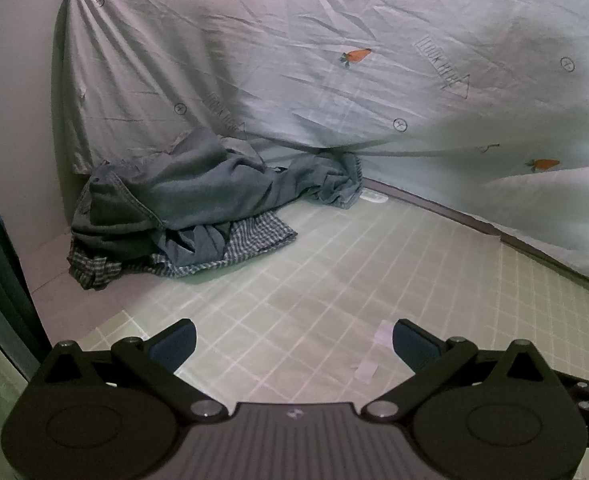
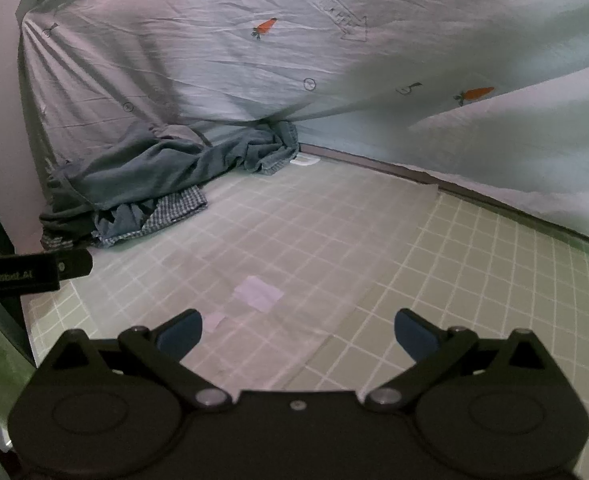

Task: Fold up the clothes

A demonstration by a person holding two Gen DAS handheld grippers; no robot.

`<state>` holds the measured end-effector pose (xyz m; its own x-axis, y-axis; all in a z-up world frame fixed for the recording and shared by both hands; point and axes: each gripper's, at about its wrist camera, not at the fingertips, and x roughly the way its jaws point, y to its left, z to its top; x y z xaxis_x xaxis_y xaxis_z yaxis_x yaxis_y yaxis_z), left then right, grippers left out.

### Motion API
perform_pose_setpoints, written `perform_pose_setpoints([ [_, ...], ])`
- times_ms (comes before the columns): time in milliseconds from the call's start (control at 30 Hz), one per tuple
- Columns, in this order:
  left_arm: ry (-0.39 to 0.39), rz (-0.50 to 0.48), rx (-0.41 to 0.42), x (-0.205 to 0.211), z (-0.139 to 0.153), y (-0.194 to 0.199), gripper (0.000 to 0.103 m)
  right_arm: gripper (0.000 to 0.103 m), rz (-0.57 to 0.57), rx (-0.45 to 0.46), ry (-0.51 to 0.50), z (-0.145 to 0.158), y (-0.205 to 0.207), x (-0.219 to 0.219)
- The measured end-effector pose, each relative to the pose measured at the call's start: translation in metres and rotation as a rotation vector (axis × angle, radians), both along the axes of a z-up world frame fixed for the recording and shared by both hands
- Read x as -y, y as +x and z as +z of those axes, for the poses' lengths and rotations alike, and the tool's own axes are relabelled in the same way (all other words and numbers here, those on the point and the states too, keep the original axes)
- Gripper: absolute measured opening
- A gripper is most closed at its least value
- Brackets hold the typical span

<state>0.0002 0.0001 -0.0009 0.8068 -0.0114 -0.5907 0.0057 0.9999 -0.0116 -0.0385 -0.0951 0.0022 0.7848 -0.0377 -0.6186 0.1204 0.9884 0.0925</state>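
A heap of crumpled clothes (image 1: 182, 204) lies at the far left of the green grid mat (image 1: 334, 280), against the hanging sheet. A grey garment lies on top, a blue checked one (image 1: 254, 236) underneath, and a blue denim-like piece (image 1: 334, 180) to the right. The heap also shows in the right wrist view (image 2: 142, 176). My left gripper (image 1: 292, 344) is open and empty, well short of the heap. My right gripper (image 2: 298, 332) is open and empty over the mat (image 2: 474, 280), further from the heap.
A pale sheet printed with carrots (image 1: 334, 60) hangs behind the mat as a backdrop (image 2: 254, 60). Pale tape patches (image 2: 258, 292) lie on the mat. A small white object (image 2: 304, 160) sits at the mat's far edge. The left gripper's body (image 2: 26, 272) shows at the left.
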Motion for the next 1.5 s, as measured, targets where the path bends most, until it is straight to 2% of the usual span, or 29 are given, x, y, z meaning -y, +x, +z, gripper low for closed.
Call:
perform_pose_setpoints([
  [667, 0.008, -0.008, 0.011, -0.002, -0.011, 0.001, 0.103, 0.103, -0.008, 0.009, 0.017, -0.007, -0.004, 0.008],
  [1500, 0.01, -0.009, -0.008, 0.0, -0.005, 0.0, 0.103, 0.103, -0.016, -0.01, 0.045, -0.008, -0.001, 0.013],
])
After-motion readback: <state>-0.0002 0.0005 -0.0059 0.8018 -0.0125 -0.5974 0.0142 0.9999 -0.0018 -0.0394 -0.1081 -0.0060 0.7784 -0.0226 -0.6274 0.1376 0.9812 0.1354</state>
